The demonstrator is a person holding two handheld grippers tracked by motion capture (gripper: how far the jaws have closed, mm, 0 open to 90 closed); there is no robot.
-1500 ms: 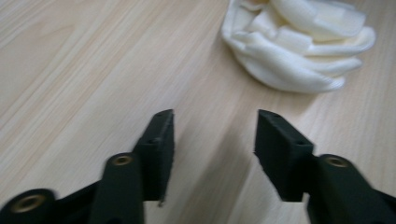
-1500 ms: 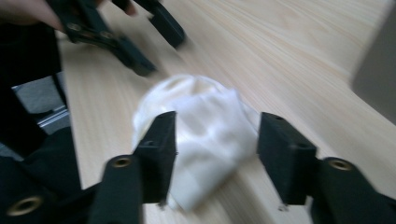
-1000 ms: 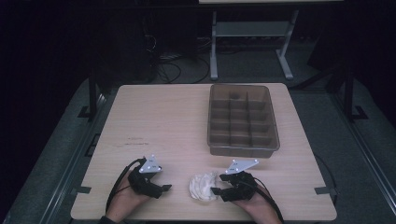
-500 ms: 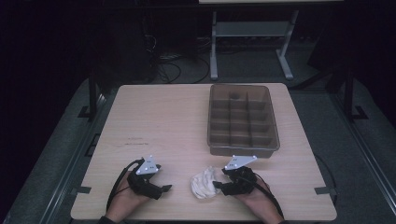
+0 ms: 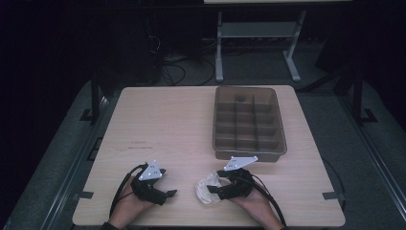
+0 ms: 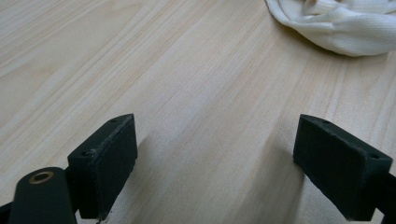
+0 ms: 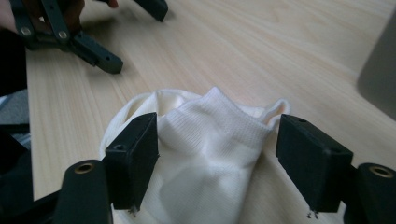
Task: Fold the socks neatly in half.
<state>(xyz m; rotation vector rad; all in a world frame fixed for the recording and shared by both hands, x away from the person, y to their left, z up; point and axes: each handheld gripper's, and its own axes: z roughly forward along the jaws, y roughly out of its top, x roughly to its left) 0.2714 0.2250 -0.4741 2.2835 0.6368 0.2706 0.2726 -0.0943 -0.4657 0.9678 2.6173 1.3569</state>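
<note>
Sock: white ribbed sock (image 7: 205,154), crumpled, lying on the table (image 5: 167,120) near its front edge, a little right of the middle. In the left gripper view its bulk sits at the top right (image 6: 336,23).
Right gripper: my right gripper (image 7: 215,163) lies low over the sock, one jaw at each side of the fabric. The left pad touches the bunched cloth; the right pad stands clear of it. The jaws have just been opening, with the sock between them. Nothing is clamped.
Right gripper, from above: (image 5: 218,190) pointing left along the front edge, sock at its tips (image 5: 206,188).
Left gripper: my left gripper (image 6: 215,168) has its jaws spread wide over bare wood, holding nothing. From above (image 5: 167,194) it rests near the front edge, left of the sock and apart from it.
Left gripper, seen from the right one: its jaws show at the upper left (image 7: 135,37).
Tray: brown compartment tray (image 5: 249,122) toward the far right corner, beyond the right gripper.
</note>
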